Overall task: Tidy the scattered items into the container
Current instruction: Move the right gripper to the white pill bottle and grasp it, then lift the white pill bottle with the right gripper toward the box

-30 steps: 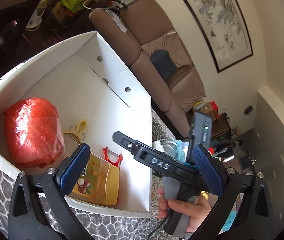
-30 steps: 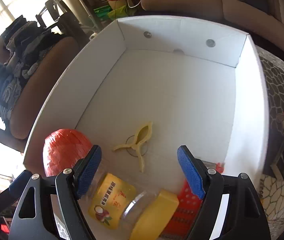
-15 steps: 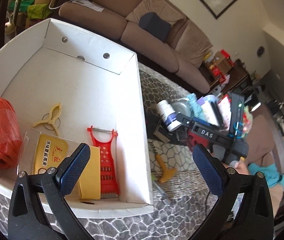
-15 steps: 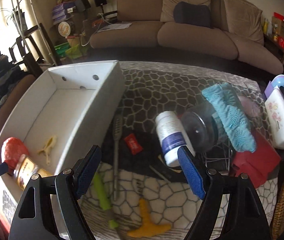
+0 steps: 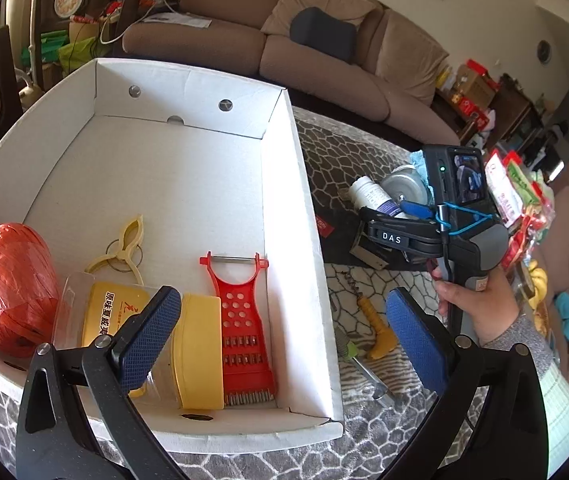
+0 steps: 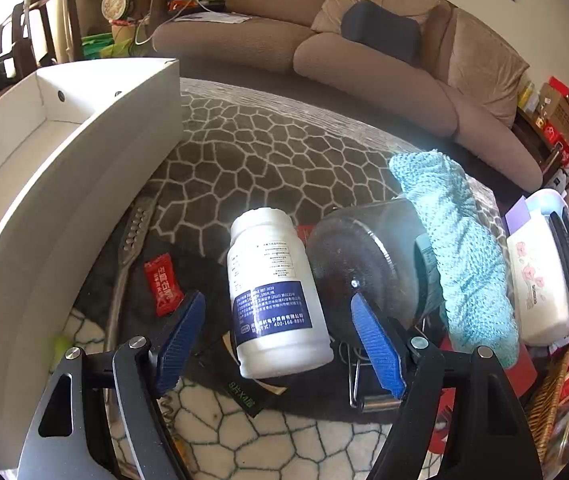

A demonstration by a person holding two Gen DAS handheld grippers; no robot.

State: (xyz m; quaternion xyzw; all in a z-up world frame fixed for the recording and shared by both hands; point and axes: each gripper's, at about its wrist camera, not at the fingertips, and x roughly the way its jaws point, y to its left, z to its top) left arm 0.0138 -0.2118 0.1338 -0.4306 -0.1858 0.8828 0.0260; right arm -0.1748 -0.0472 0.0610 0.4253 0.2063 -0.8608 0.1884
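The white cardboard box holds an orange twine ball, a yellow clip, a clear jar with a yellow lid and a red grater. My left gripper hangs open above the box's near right corner, holding nothing. On the patterned cloth a white pill bottle lies on its side. My right gripper straddles it, jaws closing, with a gap still showing between each pad and the bottle. A hand holds that gripper.
A glass jar under a teal cloth lies right of the bottle. A red sachet and a metal utensil lie beside the box wall. A yellow-handled corkscrew lies nearer. Packets crowd the right edge.
My right gripper left the box, swung right over the table and came down around the white bottle, its jaws narrowing. The left gripper rolled level and shifted toward the box's right side.
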